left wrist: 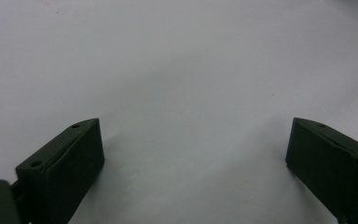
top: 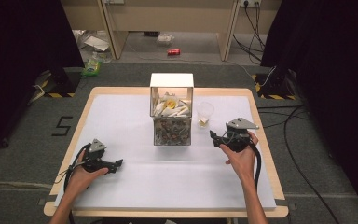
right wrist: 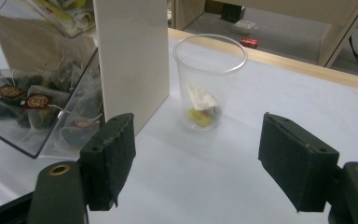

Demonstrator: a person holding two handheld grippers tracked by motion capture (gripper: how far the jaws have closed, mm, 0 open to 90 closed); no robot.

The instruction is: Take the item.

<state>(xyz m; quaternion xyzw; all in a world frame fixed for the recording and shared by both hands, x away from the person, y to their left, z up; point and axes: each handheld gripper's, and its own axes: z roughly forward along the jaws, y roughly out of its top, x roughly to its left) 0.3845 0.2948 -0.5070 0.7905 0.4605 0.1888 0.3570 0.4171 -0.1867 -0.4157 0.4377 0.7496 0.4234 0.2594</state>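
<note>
White sheeting covers the table [top: 121, 186], with a two-tier tea-bag box [top: 171, 114] at its middle. Ahead of the right gripper [right wrist: 198, 156], beyond its spread, empty jaws, stands a clear plastic cup [right wrist: 208, 79] just beside the box, one tea bag [right wrist: 200, 109] already in its bottom. The left gripper [left wrist: 193, 154] rests released over bare sheet, holding nothing. Judging by this, one bag is delivered and any further picking has yet to start.

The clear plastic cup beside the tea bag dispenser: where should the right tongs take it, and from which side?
Probably the cup wall just below the rim, approached from the right tongs' own side. The cup stands upright, its wall there is bare, and the tongs already face it with jaws wide open. The dispenser stands close on one side, so approaching from there looks blocked.
</note>
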